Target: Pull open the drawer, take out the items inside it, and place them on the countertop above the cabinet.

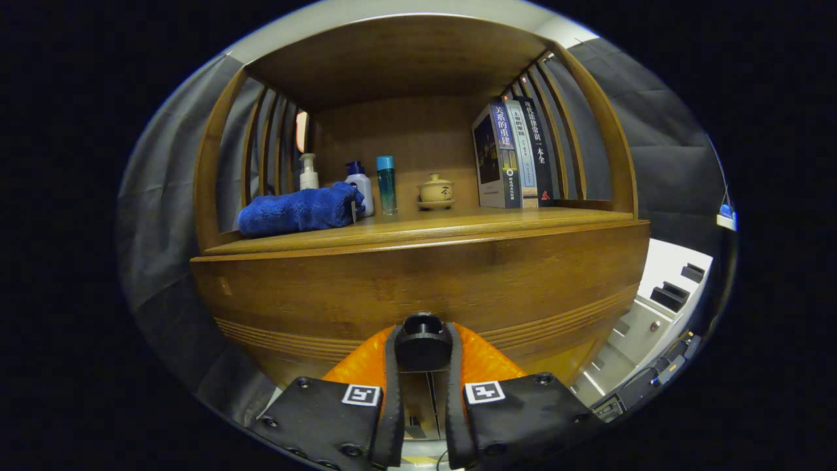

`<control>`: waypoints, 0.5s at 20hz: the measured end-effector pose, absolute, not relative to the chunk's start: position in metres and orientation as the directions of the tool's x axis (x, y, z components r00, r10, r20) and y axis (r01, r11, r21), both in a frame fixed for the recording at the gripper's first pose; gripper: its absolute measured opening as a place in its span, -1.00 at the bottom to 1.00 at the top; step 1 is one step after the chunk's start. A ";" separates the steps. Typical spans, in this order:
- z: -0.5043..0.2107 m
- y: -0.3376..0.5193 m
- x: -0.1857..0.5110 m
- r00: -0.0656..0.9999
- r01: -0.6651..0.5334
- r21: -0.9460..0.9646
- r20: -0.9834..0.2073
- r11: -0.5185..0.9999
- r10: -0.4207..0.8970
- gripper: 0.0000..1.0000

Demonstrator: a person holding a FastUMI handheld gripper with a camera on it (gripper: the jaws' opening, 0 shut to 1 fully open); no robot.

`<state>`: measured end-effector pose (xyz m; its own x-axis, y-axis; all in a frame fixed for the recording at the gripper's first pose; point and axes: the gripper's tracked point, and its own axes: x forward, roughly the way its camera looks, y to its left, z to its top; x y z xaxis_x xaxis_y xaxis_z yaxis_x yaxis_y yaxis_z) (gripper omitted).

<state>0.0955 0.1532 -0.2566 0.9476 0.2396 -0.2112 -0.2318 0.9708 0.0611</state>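
So I've got the jaws (423, 343) closed on the black drawer knob (422, 335) — both fingers (391, 392) press its sides, right up against the wooden drawer front (418, 281). The drawer looks shut, so I can't see what's inside it. Above it on the table (458, 226) sit a rolled blue towel (297, 209), a pump bottle (308, 172), a white bottle (360, 186), a teal-capped tube (386, 184), a small lidded teacup (436, 190) and some upright books (513, 154).

Blue towel (297, 210), brown wooden cabinet (418, 281), black knob (422, 340), orange-black tongs (422, 356), possibly beige teacup (435, 190).
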 end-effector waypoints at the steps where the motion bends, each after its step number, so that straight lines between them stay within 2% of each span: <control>1: -0.258 0.151 0.092 0.949 -0.228 0.054 -0.212 0.972 0.234 -0.32; 10: -0.256 0.144 0.055 0.947 -0.237 0.059 -0.208 0.970 0.244 -0.32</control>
